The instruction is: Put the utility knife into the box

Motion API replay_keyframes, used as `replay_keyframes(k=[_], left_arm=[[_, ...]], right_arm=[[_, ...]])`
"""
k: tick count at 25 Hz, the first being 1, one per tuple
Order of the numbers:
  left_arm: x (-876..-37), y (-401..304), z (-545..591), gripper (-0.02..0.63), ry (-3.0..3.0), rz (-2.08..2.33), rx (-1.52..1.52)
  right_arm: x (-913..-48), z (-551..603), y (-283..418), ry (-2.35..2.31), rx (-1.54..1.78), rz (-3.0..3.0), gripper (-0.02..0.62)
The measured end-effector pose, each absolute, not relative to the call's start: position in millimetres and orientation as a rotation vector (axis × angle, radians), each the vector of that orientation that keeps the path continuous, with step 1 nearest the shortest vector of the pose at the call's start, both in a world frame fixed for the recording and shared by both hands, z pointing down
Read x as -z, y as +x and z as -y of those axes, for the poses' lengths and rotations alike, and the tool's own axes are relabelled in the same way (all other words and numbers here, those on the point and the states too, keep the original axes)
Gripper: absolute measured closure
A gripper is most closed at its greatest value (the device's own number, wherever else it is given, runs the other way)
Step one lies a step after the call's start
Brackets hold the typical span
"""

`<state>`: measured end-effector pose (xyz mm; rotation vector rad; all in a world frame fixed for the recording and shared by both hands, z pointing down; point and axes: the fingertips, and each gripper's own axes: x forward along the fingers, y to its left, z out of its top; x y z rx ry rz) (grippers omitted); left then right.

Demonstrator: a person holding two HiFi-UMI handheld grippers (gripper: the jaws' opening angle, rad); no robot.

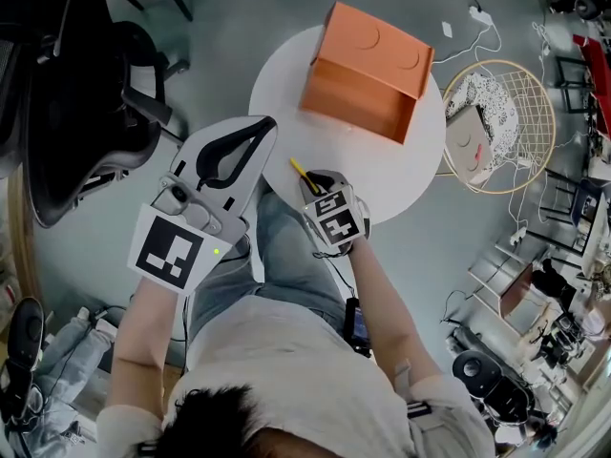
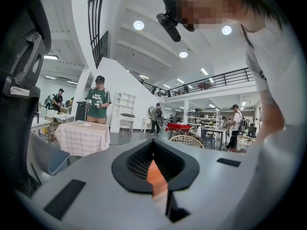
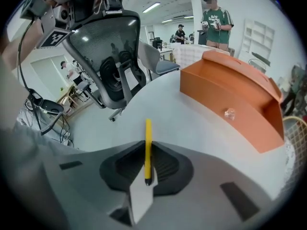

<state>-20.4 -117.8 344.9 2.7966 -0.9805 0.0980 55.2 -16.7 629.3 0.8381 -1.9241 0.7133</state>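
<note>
Utility knife point(image 3: 147, 133) pinched between jaws of the right tool point(image 3: 148, 150).

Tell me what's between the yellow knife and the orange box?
Nothing: only bare white table lies between the utility knife and the orange box, clearest in the right gripper view.

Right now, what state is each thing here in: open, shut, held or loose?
Orange box: open, lid tipped back.
Slim yellow utility knife: gripped, sticking forward above the round white table.
Right tool: shut on the knife.
Left tool: shut, nothing in it.
</note>
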Motion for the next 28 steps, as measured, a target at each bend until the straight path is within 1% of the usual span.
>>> replay_keyframes(k=[4,8,12,16,28], left_arm=[[-343.2,-23.0,118.6,0.597,2.804,0.969,-0.106],[-334.0,-22.7,118.7,0.597,2.83,0.942,-0.096],[-321.3,-16.5,111.8,0.597,2.86,0.889,-0.087],[-308.5,-2.4,110.1,0.597,2.93,0.768,-0.042],[-282.3,45.0,78.2,0.597,3.066,0.405,0.024]], right_arm=[[-621.0,20.9,54.0,0.879,-0.702,1.94,0.546],[-593.7,32.5,50.7,0.959,-0.701,1.994,0.546],[-551.3,40.8,48.0,1.046,-0.684,2.075,0.548],[-503.1,55.5,51.0,1.228,-0.648,2.159,0.548],[-371.7,38.8,73.7,1.65,-0.463,2.281,0.548]])
